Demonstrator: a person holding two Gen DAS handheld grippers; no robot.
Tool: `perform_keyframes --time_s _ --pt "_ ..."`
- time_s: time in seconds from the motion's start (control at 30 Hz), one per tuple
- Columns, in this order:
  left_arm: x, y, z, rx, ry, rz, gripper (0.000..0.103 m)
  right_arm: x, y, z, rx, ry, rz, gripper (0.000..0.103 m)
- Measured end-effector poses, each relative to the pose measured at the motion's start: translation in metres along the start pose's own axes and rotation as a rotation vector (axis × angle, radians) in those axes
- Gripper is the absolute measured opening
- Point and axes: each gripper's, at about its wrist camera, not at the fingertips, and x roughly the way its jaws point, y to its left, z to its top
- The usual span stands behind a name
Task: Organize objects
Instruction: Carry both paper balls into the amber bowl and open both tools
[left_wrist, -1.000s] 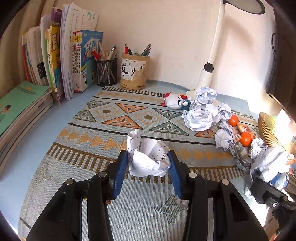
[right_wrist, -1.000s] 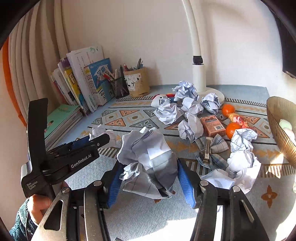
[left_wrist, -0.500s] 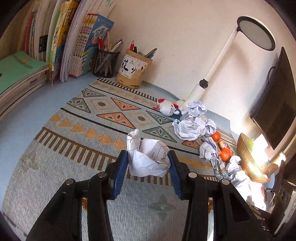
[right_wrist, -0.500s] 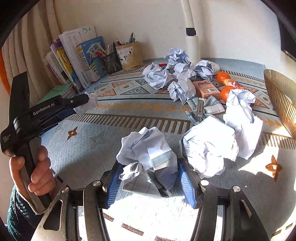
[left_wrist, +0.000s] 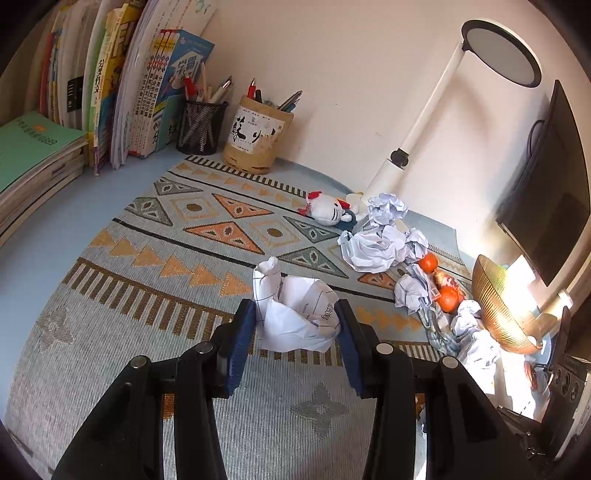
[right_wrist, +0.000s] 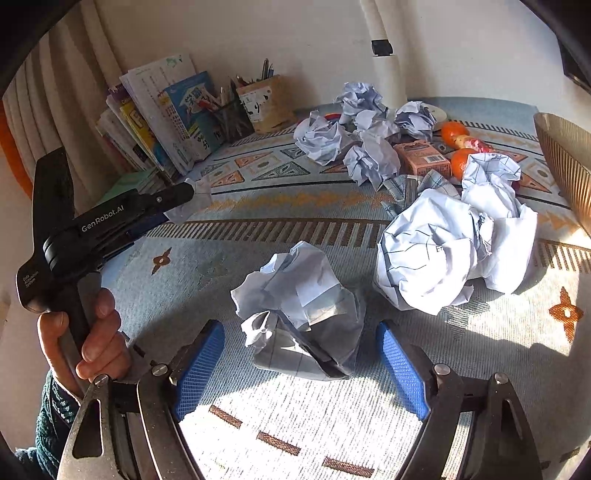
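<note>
Patterned woven mat (left_wrist: 155, 280) on a pale blue surface (left_wrist: 55, 236), littered with paper.

The left gripper (left_wrist: 295, 326) is clamped on a white crumpled paper ball with printed lines (left_wrist: 295, 314), held above the mat. The right gripper (right_wrist: 301, 363) stands wide, its blue pads (right_wrist: 201, 363) clear of the shaded crumpled paper wad (right_wrist: 303, 310) lying on the mat between them. Just beside sits a larger white crumpled paper ball (right_wrist: 428, 258). Farther off lie more crumpled sheets (right_wrist: 347, 136), an orange carton (right_wrist: 423, 158), two tangerines (right_wrist: 454, 133) and a ribbed golden bowl (right_wrist: 565, 162). Upright books (left_wrist: 122, 85) line the wall.
</note>
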Motion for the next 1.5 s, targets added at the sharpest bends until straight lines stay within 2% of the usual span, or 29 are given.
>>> perform_keyframes --time_s 0.03,0.07,0.17,0.23,0.33,0.4,0.47,0.57,0.63,0.7,0.8,0.9,0.93,0.97,1.0,1.03,1.1,1.13,1.33,1.5 --pt "0.000 0.000 0.000 0.003 0.000 0.001 0.041 0.000 0.003 0.000 -0.013 -0.008 -0.010 0.066" --pt "0.000 -0.001 -0.001 0.007 0.001 0.004 0.041 0.000 0.006 0.000 -0.031 -0.004 -0.023 0.056" --pt "0.001 -0.004 -0.001 0.022 0.005 0.031 0.041 -0.005 0.010 0.000 -0.044 -0.016 -0.016 0.055" --pt "0.003 -0.012 0.000 0.040 0.023 0.055 0.041 -0.021 0.007 0.003 -0.030 -0.046 0.031 0.055" --pt "-0.009 -0.045 0.012 0.092 0.000 0.004 0.041 -0.065 -0.004 0.017 -0.024 -0.145 0.024 0.055" --pt "-0.018 -0.086 0.029 0.174 -0.037 -0.038 0.041 -0.103 -0.023 0.030 -0.003 -0.239 -0.039 0.055" --pt "-0.019 -0.133 0.048 0.237 -0.045 -0.119 0.041 -0.144 -0.053 0.043 0.062 -0.333 -0.112 0.055" --pt "-0.004 -0.209 0.068 0.333 -0.020 -0.219 0.041 -0.200 -0.112 0.055 0.243 -0.458 -0.293 0.056" --pt "0.017 -0.256 0.071 0.371 0.032 -0.295 0.041 -0.225 -0.153 0.058 0.359 -0.507 -0.430 0.056" --pt "0.043 -0.296 0.065 0.403 0.091 -0.351 0.041 -0.234 -0.192 0.060 0.456 -0.500 -0.504 0.056" --pt "0.080 -0.338 0.046 0.447 0.155 -0.377 0.041 -0.230 -0.237 0.065 0.525 -0.454 -0.505 0.056" --pt "0.109 -0.364 0.028 0.471 0.212 -0.385 0.041 -0.218 -0.263 0.073 0.547 -0.411 -0.527 0.056" --pt "0.115 -0.370 0.024 0.480 0.217 -0.379 0.041 -0.215 -0.271 0.075 0.557 -0.402 -0.529 0.056" --pt "0.119 -0.374 0.021 0.488 0.220 -0.377 0.045 -0.213 -0.278 0.076 0.568 -0.399 -0.525 0.057" --pt "0.123 -0.377 0.020 0.489 0.221 -0.375 0.054 -0.212 -0.284 0.078 0.577 -0.401 -0.515 0.061" --pt "0.126 -0.381 0.018 0.491 0.218 -0.368 0.058 -0.211 -0.289 0.079 0.584 -0.402 -0.503 0.071" --pt "0.127 -0.382 0.020 0.489 0.208 -0.358 0.097 -0.211 -0.297 0.077 0.598 -0.406 -0.503 0.078" --pt "0.123 -0.379 0.021 0.477 0.191 -0.365 0.102 -0.211 -0.297 0.076 0.598 -0.405 -0.511 0.078" --pt "0.095 -0.349 0.040 0.402 0.151 -0.386 0.102 -0.211 -0.289 0.067 0.578 -0.398 -0.483 0.078" --pt "0.048 -0.293 0.050 0.330 0.062 -0.336 0.102 -0.212 -0.242 0.069 0.466 -0.390 -0.423 0.078"
